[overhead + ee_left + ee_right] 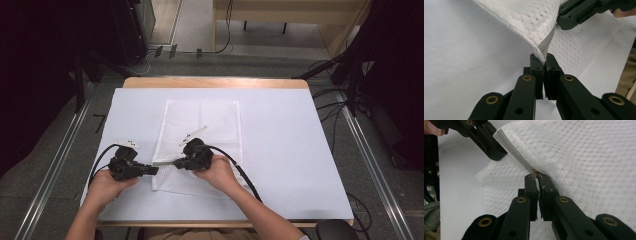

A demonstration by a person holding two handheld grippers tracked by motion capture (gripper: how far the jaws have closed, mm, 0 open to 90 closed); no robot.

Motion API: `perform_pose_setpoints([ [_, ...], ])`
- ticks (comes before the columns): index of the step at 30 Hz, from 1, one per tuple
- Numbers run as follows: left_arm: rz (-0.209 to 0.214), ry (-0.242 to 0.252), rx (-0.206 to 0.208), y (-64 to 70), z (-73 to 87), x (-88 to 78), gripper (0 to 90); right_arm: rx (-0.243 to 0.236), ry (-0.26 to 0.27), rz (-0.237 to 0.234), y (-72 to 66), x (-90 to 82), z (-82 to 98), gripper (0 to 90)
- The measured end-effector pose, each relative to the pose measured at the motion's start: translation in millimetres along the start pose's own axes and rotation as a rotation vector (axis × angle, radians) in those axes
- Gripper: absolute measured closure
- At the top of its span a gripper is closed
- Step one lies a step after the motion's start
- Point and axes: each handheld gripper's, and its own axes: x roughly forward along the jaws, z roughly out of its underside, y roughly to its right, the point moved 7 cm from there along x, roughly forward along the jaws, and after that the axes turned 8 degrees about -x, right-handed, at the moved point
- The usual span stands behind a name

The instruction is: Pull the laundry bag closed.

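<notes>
We find a white mesh cloth lying on the bench, which is covered by a white sheet; the cloth sits left of the bench's middle, its far part flat, its near left edge lifted off the surface.

The left tongs are held in the person's left hand at the near left of the bench; in the left gripper view the jaws are pressed together on the cloth's grey hemmed edge, with the fabric rising from between them; we record them as clamped on the cloth.

The right tongs are held in the right hand just beside the left pair, pointing toward them; in the right gripper view the jaws are likewise closed on the same hemmed edge, a little further along it; the strip of hem runs taut between the two pairs of tongs.

The two pairs stand near each other but do not touch; a short span of hem separates them.

A black cable trails from the right tongs across the bench toward the near edge; another loops off the left tongs.
</notes>
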Motion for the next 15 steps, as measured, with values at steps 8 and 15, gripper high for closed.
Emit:
perform_pose_setpoints([
  [8,0.004,0.003,0.0,0.2,0.1,-0.2,88.0,0.002,-0.002,0.004,2.0,-2.7,2.4,87.9],
  [15,0.004,0.0,0.001,0.1,0.7,-0.6,88.0,0.004,0.0,0.005,2.3,-4.1,3.7,87.9],
])
